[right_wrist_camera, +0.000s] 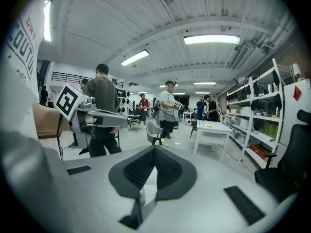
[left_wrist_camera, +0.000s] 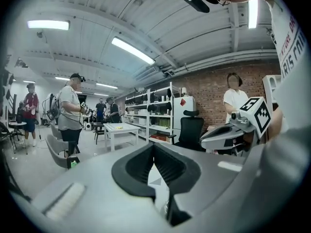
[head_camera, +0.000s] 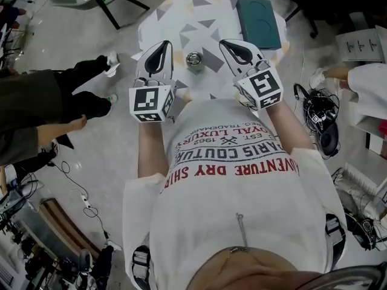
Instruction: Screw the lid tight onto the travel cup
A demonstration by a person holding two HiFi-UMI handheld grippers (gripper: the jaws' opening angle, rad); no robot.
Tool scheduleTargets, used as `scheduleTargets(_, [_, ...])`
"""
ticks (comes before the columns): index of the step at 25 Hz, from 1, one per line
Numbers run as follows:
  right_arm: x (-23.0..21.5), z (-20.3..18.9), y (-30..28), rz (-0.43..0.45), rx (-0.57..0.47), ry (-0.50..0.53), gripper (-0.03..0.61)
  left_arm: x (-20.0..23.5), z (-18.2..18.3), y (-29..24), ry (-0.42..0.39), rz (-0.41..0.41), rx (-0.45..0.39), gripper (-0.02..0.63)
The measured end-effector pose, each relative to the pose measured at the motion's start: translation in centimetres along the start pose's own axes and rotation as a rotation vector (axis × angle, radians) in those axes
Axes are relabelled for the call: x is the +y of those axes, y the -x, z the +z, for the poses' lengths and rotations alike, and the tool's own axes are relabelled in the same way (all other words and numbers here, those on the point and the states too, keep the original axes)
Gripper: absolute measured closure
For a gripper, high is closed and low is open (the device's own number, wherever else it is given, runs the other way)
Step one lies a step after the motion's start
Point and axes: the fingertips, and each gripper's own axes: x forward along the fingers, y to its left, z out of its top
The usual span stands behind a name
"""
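You stand in a workshop hall with a brick wall and white shelves [left_wrist_camera: 156, 111], before a table [head_camera: 175, 14] covered in a white cloth printed with grey triangles. A dark teal box [head_camera: 259, 22] lies at the table's far right.

The travel cup [head_camera: 195, 60], small, round and shiny, stands on the cloth near the edge closest to you. From the head view you cannot tell whether its lid is on. It sits between the tips of your two grippers as seen from above, just beside each and touching neither.

Your left gripper [head_camera: 162, 47] is held near your chest and points out over the table's edge, to the left of the cup. In the left gripper view its jaws [left_wrist_camera: 154, 152] are pressed together with nothing held; only a strip of the patterned cloth shows below them.

Your right gripper [head_camera: 233, 46] is held the same way, to the right of the cup. In the right gripper view its jaws [right_wrist_camera: 154, 152] are likewise closed on nothing.
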Motion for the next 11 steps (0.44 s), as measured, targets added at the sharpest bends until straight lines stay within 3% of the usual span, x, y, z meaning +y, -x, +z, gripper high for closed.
scheduleTargets(11, [-1.2,0.4,0.3,-0.061,-0.021,-0.011,0.571,0.1,-0.1,-0.1,0.020,0.025,0.022,0.601])
